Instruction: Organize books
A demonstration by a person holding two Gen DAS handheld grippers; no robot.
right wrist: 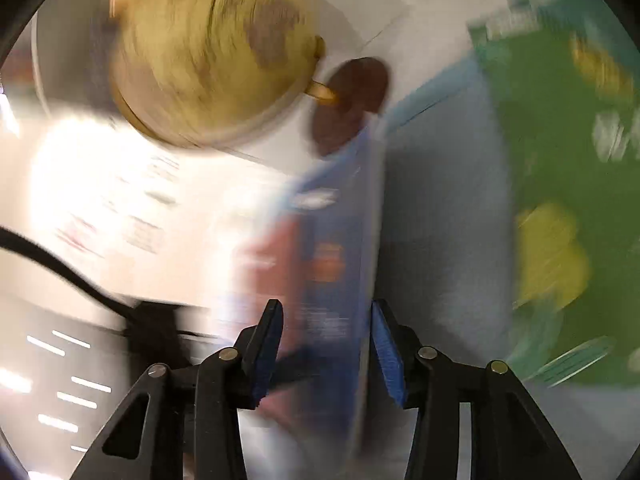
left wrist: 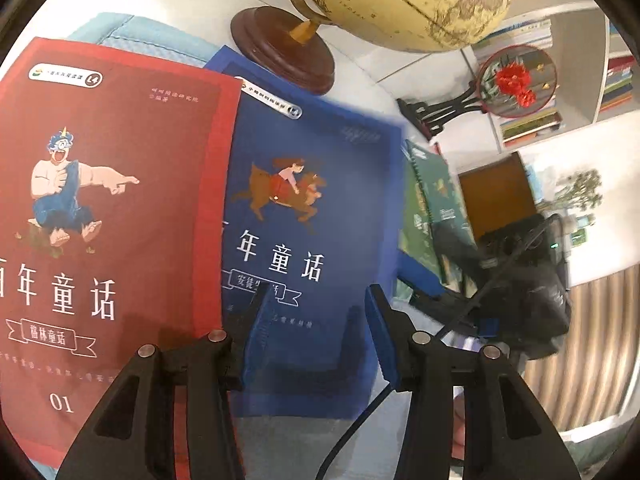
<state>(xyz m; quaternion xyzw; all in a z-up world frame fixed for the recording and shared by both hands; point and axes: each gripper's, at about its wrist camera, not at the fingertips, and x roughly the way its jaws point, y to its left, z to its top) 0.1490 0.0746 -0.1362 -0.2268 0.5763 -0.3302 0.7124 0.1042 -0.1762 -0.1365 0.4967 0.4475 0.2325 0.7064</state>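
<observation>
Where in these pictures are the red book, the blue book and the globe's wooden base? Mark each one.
red book [left wrist: 120, 208]: left wrist view, middle of its front cover.
blue book [left wrist: 320, 208]: left wrist view, middle of its front cover.
globe's wooden base [left wrist: 280, 48]: left wrist view, top of the round brown foot.

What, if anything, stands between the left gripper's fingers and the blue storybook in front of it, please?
Nothing visible does. The left gripper hangs open directly over the blue storybook's lower cover, with only air between. The red storybook lies beside it, overlapping its left edge, and the globe stands beyond its far end, both clear of the fingers' path.
</observation>
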